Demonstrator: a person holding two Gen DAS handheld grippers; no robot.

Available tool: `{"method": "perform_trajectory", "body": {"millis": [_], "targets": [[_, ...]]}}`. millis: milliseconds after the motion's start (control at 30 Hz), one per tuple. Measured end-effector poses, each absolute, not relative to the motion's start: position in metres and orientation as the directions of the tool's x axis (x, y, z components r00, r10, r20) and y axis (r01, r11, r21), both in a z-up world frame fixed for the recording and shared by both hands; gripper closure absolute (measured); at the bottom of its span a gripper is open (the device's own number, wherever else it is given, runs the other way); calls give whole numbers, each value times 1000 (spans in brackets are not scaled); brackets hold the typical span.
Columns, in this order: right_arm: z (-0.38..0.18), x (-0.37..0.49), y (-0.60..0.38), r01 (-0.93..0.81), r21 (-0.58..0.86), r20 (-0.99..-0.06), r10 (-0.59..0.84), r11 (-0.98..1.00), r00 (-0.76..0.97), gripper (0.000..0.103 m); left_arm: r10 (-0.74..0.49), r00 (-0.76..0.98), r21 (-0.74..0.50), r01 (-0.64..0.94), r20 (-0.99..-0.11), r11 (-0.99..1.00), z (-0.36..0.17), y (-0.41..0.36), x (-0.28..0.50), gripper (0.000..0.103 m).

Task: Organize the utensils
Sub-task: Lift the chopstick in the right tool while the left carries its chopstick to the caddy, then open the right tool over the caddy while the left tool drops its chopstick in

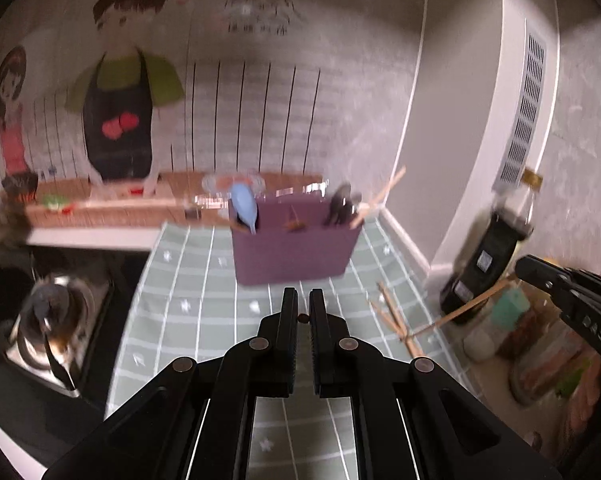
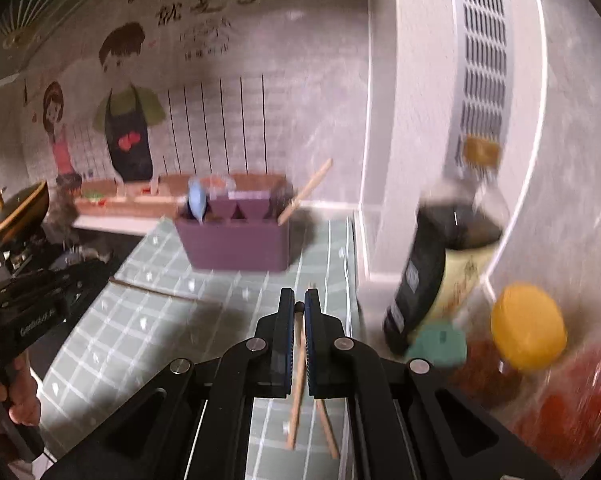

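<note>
left gripper (image 1: 303, 306): jaws nearly together, nothing held | right gripper (image 2: 299, 305): clamped on chopstick (image 2: 296, 392) | purple utensil caddy (image 2: 236, 244) at 12 o'clock | soy sauce bottle (image 2: 440, 264) at 2 o'clock

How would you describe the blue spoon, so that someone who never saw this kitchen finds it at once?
Find the purple utensil box standing on the green checked cloth. In its leftmost compartment stands the blue spoon, bowl upward. It is the only pale blue thing there; its neighbours are dark utensils and a wooden chopstick.
</note>
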State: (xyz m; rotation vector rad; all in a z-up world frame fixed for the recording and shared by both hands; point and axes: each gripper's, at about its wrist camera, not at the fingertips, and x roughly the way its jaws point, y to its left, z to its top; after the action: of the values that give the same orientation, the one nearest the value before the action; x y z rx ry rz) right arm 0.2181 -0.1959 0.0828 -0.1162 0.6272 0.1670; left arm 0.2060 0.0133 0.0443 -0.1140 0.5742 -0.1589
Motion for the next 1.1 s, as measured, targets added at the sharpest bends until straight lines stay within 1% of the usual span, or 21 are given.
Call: {"method": "perform_trajectory", "body": {"millis": [133, 267, 433, 533, 633, 767, 900, 1033, 1100], "targets": [[117, 240, -186, -206, -44, -578, 143, 978, 804, 98, -214, 847, -151, 160, -486, 976, 90, 27, 214, 98], [166, 249, -170, -221, -91, -529, 141, 971, 837, 98, -241, 846, -125, 206, -476, 970, 149, 39, 225, 98], [235, 256, -151, -257, -114, -465, 176, 960, 867, 98, -276, 822, -156, 228, -498, 961, 211, 60, 247, 98], [268, 267, -137, -275, -120, -454, 193, 954, 870, 98, -311, 786, -198, 241, -534, 950, 230, 68, 265, 98], [283, 286, -127, -289, -113, -464, 207, 951, 861, 98, -291, 769, -170, 236, -570, 957, 239, 69, 283, 98], [278, 324, -116, -302, -98, -517, 211, 948, 830, 98, -269, 730, -170, 209, -628, 963, 229, 75, 313, 98], [248, 365, -112, -301, -87, -586, 195, 950, 786, 98, -231, 695, -137, 189, -680, 972, 206, 76, 344, 98], [214, 395, -110, -285, -106, -635, 156, 953, 757, 98, -224, 640, -152, 166, -735, 974, 175, 78, 375, 98], [195, 413, -110, -288, -92, -669, 155, 953, 727, 98, -225, 615, -156, 165, -756, 974, 163, 77, 387, 98]]}}
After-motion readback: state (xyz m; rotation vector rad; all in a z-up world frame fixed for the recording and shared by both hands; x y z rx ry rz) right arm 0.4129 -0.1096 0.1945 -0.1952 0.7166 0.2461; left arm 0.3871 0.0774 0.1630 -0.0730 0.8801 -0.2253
